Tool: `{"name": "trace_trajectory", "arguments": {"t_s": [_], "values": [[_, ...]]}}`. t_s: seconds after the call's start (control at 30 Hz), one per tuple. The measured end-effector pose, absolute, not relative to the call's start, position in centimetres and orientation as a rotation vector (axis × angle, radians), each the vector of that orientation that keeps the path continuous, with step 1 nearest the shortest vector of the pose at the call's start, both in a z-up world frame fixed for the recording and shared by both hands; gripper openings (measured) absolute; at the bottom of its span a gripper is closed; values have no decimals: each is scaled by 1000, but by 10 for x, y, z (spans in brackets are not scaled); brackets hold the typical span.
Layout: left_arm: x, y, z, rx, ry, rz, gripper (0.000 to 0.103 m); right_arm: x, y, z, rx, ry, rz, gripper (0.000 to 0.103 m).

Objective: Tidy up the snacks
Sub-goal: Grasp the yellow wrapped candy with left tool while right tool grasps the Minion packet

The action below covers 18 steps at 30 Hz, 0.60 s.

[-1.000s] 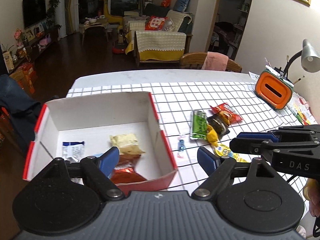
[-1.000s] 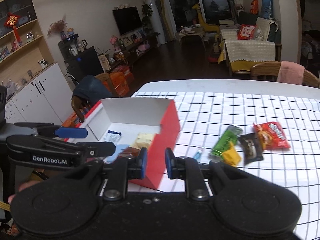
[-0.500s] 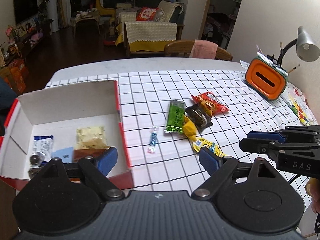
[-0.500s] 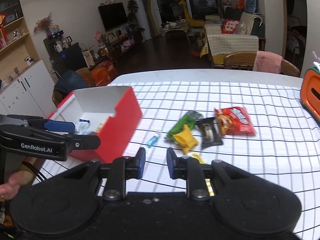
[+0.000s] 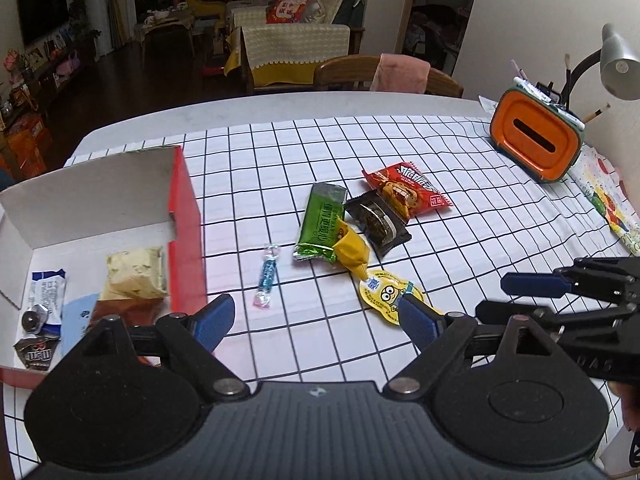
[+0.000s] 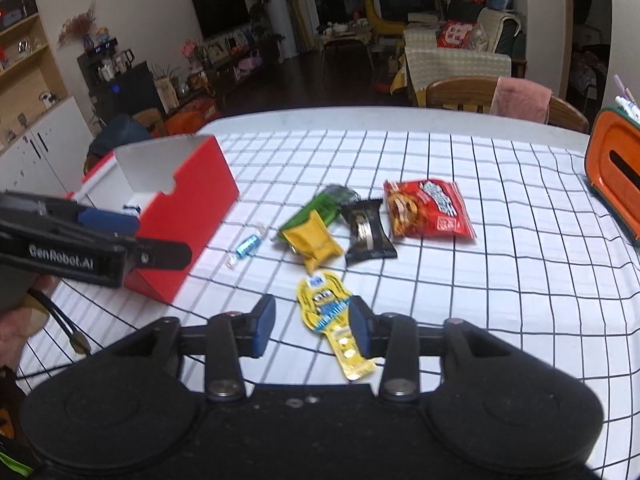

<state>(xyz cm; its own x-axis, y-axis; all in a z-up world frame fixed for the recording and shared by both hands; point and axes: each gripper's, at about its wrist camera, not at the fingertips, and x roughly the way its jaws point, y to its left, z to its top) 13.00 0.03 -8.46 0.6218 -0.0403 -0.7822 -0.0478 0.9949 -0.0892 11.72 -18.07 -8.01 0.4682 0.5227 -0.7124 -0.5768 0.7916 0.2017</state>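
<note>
Right, we see both claws spread wide and holding nothing. The right gripper (image 6: 313,328) straddles the yellow cartoon packet (image 6: 326,308), which lies flat on the checked tablecloth (image 6: 500,280); whether the pads touch it we can't tell. The left gripper (image 5: 316,320) hovers just beside the red box (image 5: 186,216), near the blue candy (image 5: 269,274). Green, yellow, black and red packets sit clustered mid-table.

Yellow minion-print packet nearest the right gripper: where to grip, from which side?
Grip the minion packet across its wide printed head, coming straight down from above. It lies flat on the checked cloth, long axis running towards the right gripper, whose open jaws already straddle it. The narrow tail looks thinner and likelier to slip.
</note>
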Motion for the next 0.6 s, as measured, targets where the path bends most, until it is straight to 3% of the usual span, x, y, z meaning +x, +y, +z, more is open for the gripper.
{"name": "trace_trajectory", "arguments": {"t_s": [0.1, 0.13, 0.17, 0.6], "values": [[138, -5, -89, -101, 910, 5, 89, 123, -182, -90, -91, 857, 683, 68], [141, -8, -91, -97, 912, 6, 89, 124, -183, -94, -94, 857, 694, 93], [144, -9, -93, -90, 915, 9, 89, 125, -184, -96, -95, 848, 705, 101], [201, -38, -117, 87, 972, -27, 89, 147, -156, -154, -385, 873, 764, 100]]}}
